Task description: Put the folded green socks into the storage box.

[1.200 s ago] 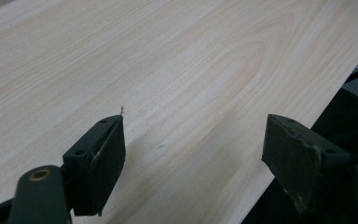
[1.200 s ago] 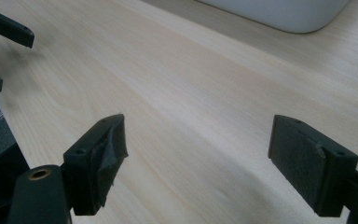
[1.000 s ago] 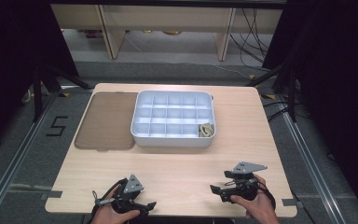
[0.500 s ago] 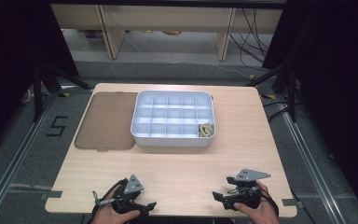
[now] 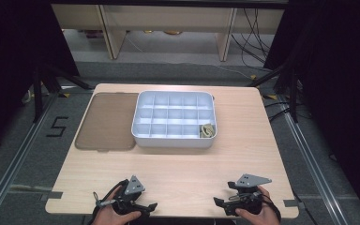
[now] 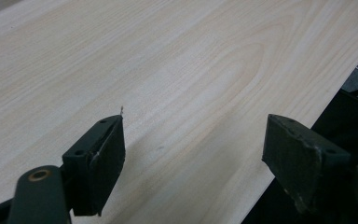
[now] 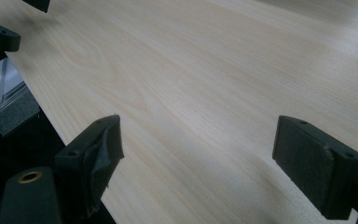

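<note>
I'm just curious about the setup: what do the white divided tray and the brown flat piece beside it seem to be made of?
The compartment tray looks like moulded plastic: pale, smooth, with thin even walls, rounded corners and a soft sheen. The brown lid lying flat at its left seems a tinted, perhaps translucent plastic sheet with rounded corners. The table shows light wood grain, possibly laminate.

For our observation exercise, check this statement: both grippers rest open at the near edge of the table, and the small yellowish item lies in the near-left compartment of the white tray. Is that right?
Not quite. The high view shows the yellowish item in the near-right compartment of the white tray, not the near-left. The rest holds: the left gripper and right gripper sit open at the table's near edge.
</note>
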`<state>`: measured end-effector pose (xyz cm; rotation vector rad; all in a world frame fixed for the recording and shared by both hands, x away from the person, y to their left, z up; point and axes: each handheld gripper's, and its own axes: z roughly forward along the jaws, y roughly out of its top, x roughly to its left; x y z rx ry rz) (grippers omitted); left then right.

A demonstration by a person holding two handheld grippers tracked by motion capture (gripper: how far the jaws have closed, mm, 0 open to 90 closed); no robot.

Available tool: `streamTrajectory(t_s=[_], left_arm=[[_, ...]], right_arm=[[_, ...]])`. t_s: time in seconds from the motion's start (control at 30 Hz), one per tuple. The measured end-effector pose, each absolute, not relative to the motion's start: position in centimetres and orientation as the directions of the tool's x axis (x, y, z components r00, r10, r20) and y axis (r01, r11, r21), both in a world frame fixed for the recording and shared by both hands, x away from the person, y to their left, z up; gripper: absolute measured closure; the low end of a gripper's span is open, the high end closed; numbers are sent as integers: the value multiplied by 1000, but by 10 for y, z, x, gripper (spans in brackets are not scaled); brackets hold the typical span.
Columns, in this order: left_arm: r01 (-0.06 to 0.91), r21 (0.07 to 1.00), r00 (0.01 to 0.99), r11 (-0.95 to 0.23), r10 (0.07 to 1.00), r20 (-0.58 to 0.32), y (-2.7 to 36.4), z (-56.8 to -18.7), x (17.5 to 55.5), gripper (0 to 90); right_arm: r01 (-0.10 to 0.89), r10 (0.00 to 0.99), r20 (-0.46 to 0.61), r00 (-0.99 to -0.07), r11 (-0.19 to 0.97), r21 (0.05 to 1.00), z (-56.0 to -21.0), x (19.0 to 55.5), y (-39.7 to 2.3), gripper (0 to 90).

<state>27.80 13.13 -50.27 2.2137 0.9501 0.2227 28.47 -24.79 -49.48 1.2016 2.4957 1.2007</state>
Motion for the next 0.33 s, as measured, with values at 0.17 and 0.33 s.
streamTrajectory(t_s=[0.17,0.33], left_arm=[[566,669,715,-481,690,-108,131,-503,278,205],[566,669,717,-483,689,-109,131,-503,278,205]], right_arm=[[610,711,214,-670,363,704,-495,284,-248,167],[595,710,193,-678,376,711,-496,285,-249,167]])
